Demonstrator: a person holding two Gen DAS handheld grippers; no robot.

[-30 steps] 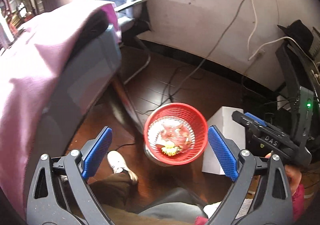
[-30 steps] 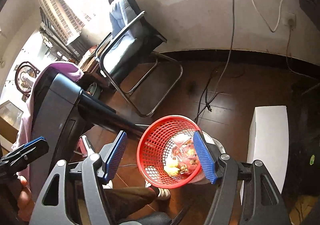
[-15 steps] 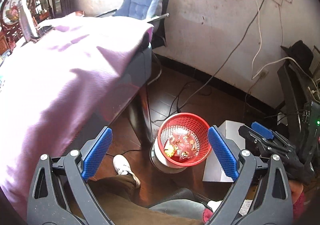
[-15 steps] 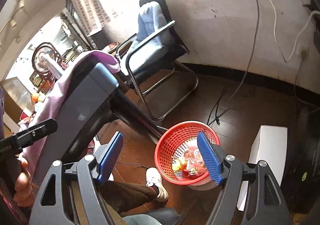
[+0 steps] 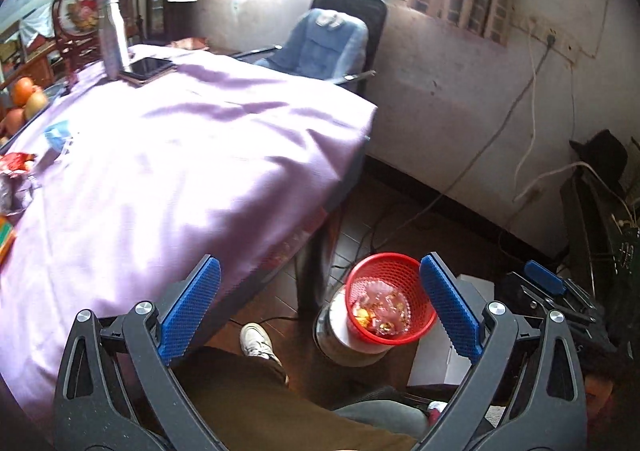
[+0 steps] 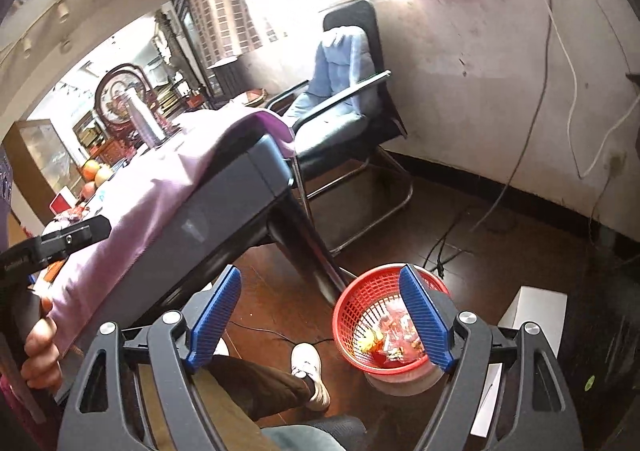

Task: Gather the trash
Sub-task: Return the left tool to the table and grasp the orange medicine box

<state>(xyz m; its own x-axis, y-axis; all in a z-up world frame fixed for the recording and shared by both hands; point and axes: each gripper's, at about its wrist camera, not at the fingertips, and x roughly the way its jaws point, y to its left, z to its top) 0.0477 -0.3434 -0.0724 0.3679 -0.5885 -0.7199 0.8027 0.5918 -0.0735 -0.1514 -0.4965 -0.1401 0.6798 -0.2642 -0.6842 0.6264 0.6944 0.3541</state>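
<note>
Two grippers are in my hands and neither holds anything. My left gripper [image 5: 320, 307] has its blue fingers [image 5: 191, 305] spread wide, raised above the near corner of the desk [image 5: 180, 155]. My right gripper [image 6: 320, 319] likewise has its fingers [image 6: 214, 317] spread wide, held off the desk's near right corner, out over the floor.

The red basket [image 5: 390, 301] sits on the floor beside the desk leg at that corner, resting on a round metal container [image 5: 340, 339]. Wrappers and scraps, red and yellow, lie in its bottom [image 6: 390, 335]. A white box [image 6: 536, 311] stands on the floor just to the basket's right.

On the desk, a purple cloth [image 5: 200, 171] covers the top. Along the left edge I see more trash: a crumpled blue piece [image 5: 58, 135], a red wrapper [image 5: 16, 163], and a clear wrapper [image 5: 12, 191] nearer me; their exact kinds are too blurred to tell. At the far left corner stand a metal bottle [image 5: 114, 37] and a dark tablet [image 5: 150, 67] just beside it. Fruit [image 5: 26, 99] sits at the far left edge.

A black chair with a blue cushion [image 6: 344, 91] stands beyond the desk's far right corner, against the wall. Cables [image 6: 452, 247] trail over the floor near the basket.
</note>
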